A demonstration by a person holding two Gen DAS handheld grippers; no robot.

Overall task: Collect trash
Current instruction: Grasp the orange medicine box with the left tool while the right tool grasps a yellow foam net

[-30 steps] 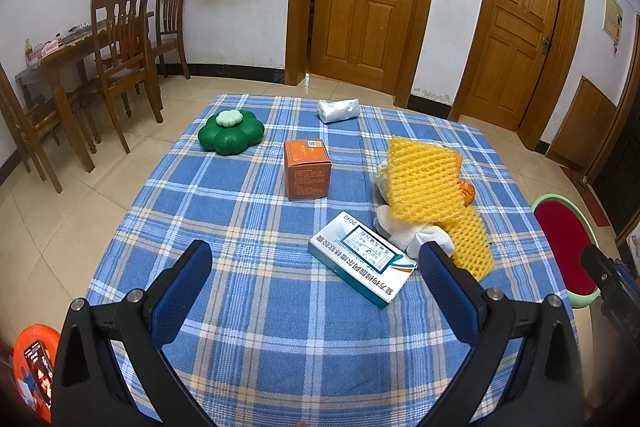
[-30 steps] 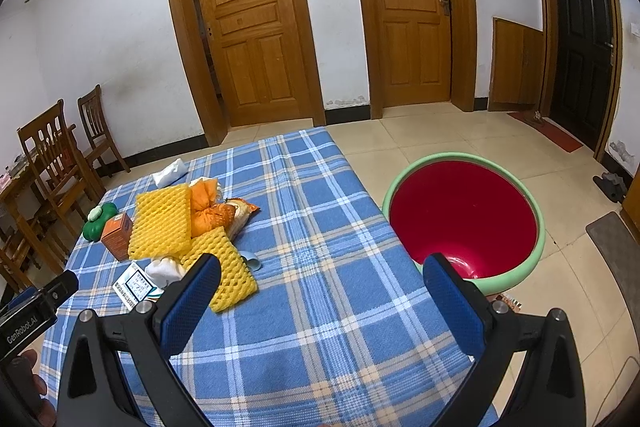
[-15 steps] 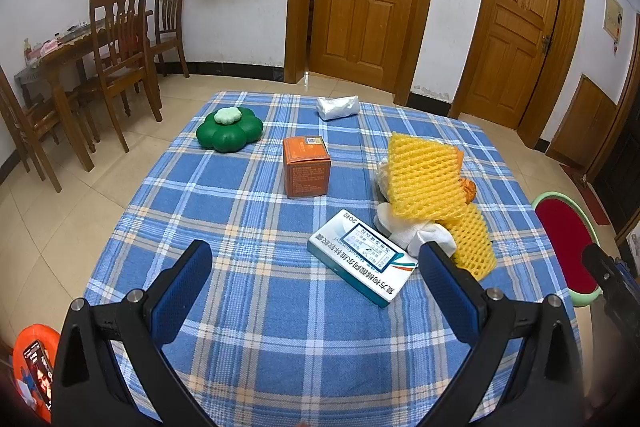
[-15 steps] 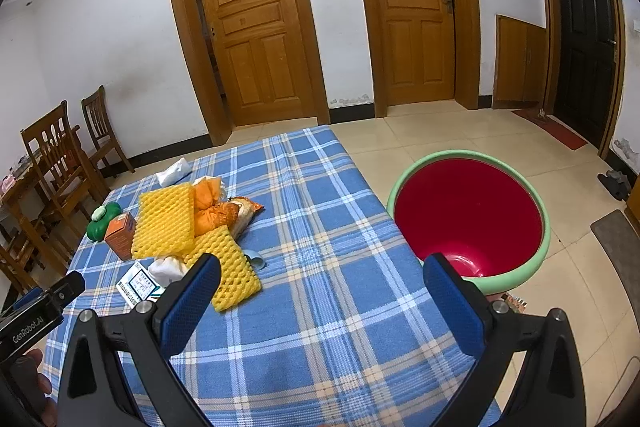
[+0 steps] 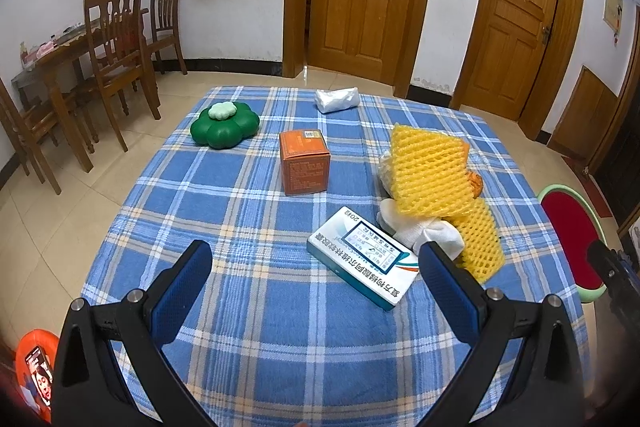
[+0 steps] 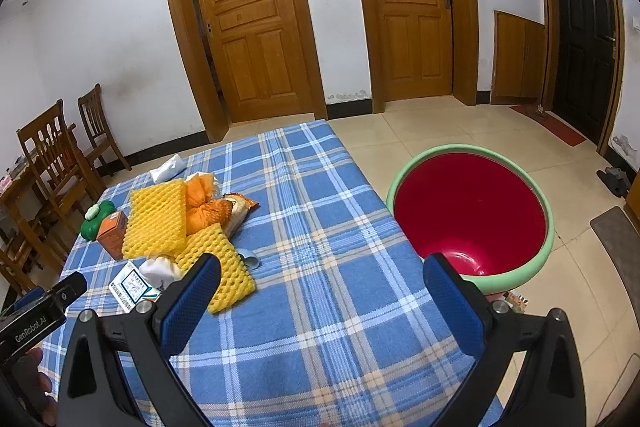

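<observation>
On the blue plaid tablecloth (image 5: 256,311) lie a white medicine box (image 5: 362,267), an orange carton (image 5: 305,162), yellow foam nets (image 5: 430,171), crumpled white tissue (image 5: 424,231) and a white packet (image 5: 336,99). My left gripper (image 5: 316,281) hovers open above the near edge, the medicine box just ahead between its fingers. In the right wrist view the same pile shows: foam nets (image 6: 158,219), an orange bag (image 6: 204,203), a snack wrapper (image 6: 240,211). My right gripper (image 6: 322,291) is open over the cloth, beside the red bin (image 6: 472,211) with a green rim.
A green flower-shaped container (image 5: 224,126) sits at the table's far left. Wooden chairs (image 5: 120,59) and a side table stand left. Wooden doors (image 6: 248,15) line the back wall. An orange object (image 5: 34,371) sits at the lower left. The other gripper's body (image 6: 36,311) shows lower left.
Both views shifted slightly: the left gripper eased a little toward the table, and the right view drifted so the red bin sits a bit higher. Both stay open, nothing grasped.
</observation>
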